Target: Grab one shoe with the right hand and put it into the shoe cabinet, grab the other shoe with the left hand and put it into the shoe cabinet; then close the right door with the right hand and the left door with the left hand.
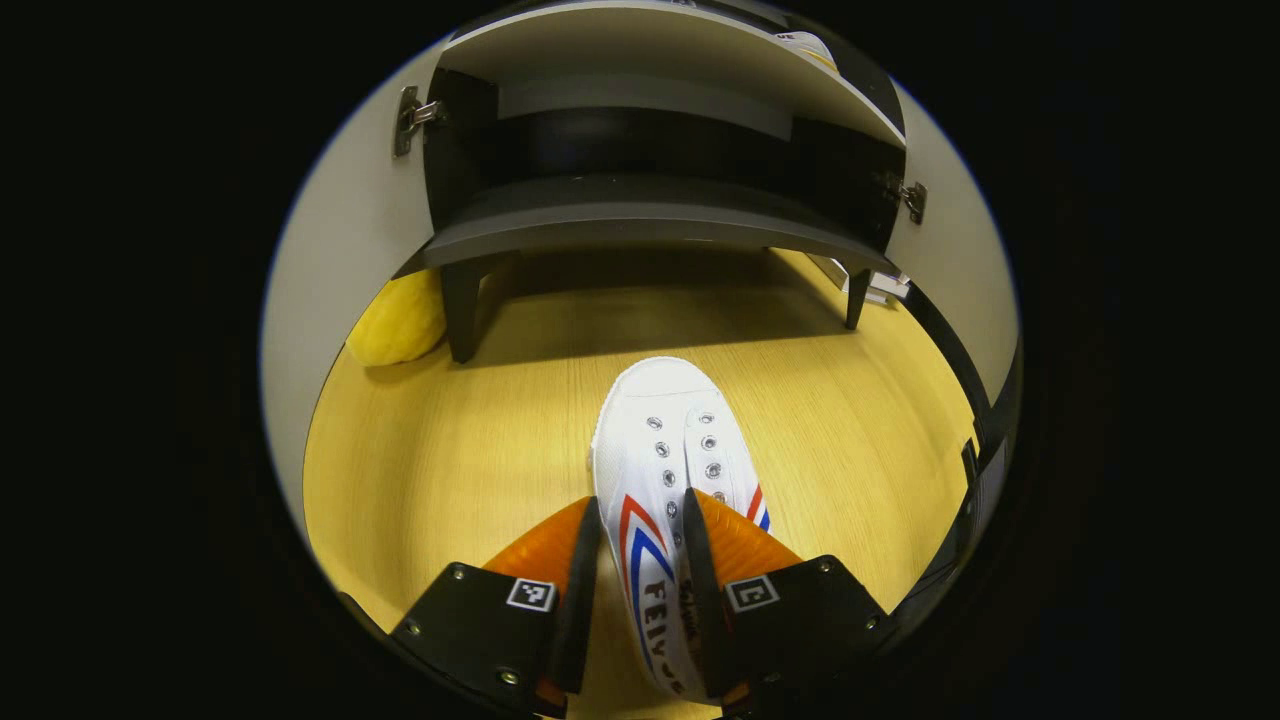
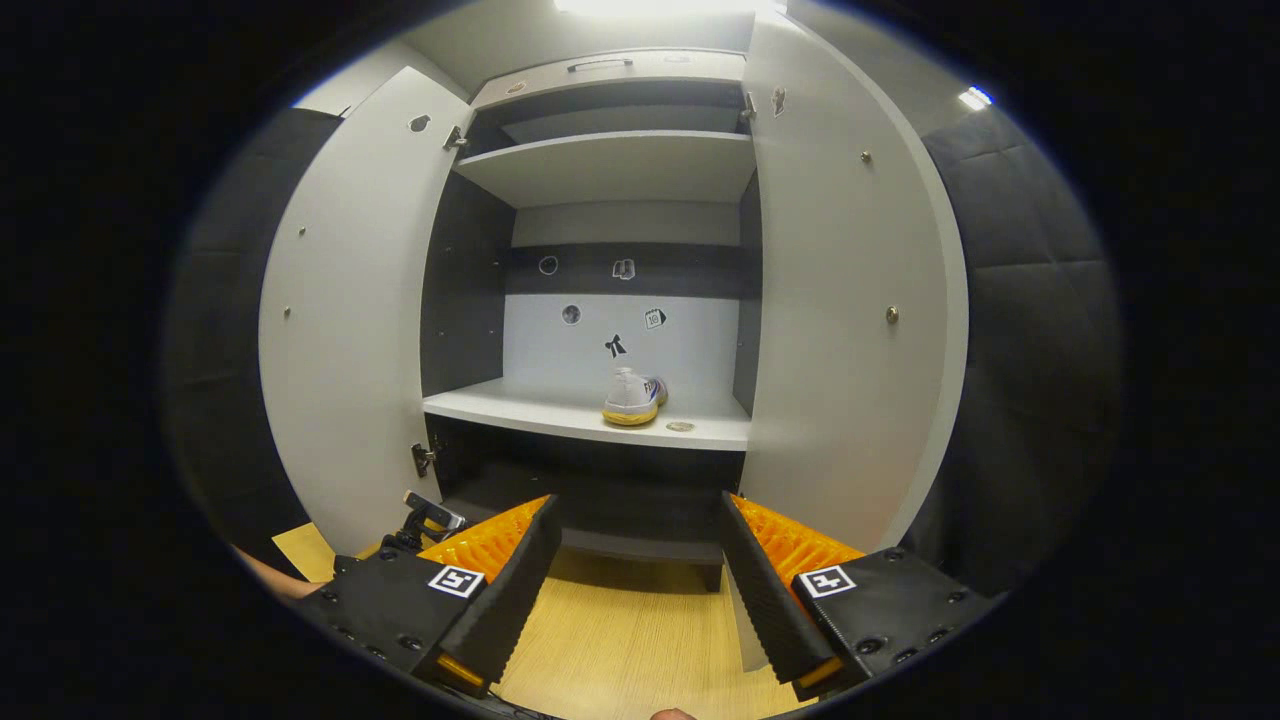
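The left gripper (image 1: 642, 590) sits low over the yellow wood-grain floor (image 1: 450, 450), its two fingers pressing on either side of a white canvas shoe with red and blue chevron stripes (image 1: 660, 450). The shoe's toe points toward the cabinet, and its sole appears to rest on the floor, though the contact is hard to confirm. Ahead of the toe lies a bare stretch of floor running up to the grey shoe cabinet's dark bottom board (image 1: 640, 225), which stands raised on short dark legs (image 1: 462, 310). A yellow rounded thing (image 1: 398, 318) lies on the floor by the left leg, against the pale left door (image 1: 340, 260). The pale right door (image 1: 955, 250) stands open on the other side, so the cabinet mouth between the two hinged edges is wide.

In the right gripper view, the right gripper (image 2: 640, 570) hangs released, fingers spread well apart and holding nothing, facing the open cabinet from a little way back. Both tall grey doors (image 2: 345, 310) (image 2: 850, 300) are swung outward, framing the shelves. On the pale middle shelf (image 2: 520, 405) a second white shoe with a yellow sole (image 2: 632, 398) stands right of centre, near the front edge, heel toward the camera. A small round disc (image 2: 680, 427) lies just beside it. The upper shelf (image 2: 610, 165) shows its underside.
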Tool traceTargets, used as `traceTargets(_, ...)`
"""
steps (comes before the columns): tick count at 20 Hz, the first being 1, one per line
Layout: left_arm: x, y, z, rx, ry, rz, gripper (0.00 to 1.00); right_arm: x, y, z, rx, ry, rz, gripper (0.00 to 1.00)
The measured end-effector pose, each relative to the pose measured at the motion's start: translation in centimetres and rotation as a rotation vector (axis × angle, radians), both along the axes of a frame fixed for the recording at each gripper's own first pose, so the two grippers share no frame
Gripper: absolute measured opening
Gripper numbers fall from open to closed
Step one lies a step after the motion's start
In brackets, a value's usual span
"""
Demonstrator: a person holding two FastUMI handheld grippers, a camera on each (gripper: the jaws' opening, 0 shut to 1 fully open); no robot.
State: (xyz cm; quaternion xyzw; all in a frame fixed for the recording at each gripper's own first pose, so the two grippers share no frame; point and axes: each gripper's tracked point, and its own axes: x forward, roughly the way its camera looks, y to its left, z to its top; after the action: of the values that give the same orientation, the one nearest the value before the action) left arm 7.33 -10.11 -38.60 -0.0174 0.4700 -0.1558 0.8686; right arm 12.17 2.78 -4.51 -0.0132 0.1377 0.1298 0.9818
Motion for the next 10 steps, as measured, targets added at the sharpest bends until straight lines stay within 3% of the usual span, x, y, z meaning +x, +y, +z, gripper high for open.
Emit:
traceTargets(4, 0.6, 0.3, 0.2, 0.027, -0.007, 0.019, 0.38, -0.3, 0.0, 0.4, -0.007, -0.012, 0.016, 0.98)
traceTargets(6, 0.6, 0.6, 0.3, 0.021, -0.005, 0.032, 0.21, -0.3, -0.1, 0.5, -0.013, -0.017, 0.022, 0.99)
traceTargets(8, 1.2, 0.6, 0.3, 0.044, -0.035, 0.061, 0.19, -0.3, -0.2, 0.4, -0.009, -0.014, 0.027, 0.98)
traceTargets(9, 0.9, 0.4, 0.7, 0.045, -0.035, 0.068, 0.01, -0.3, -0.4, 0.5, -0.01, -0.015, 0.027, 0.98)
traceTargets(10, 0.9, 0.7, 0.7, 0.047, -0.041, 0.072, 0.0, -0.3, -0.5, 0.5, -0.01, -0.015, 0.028, 0.98)
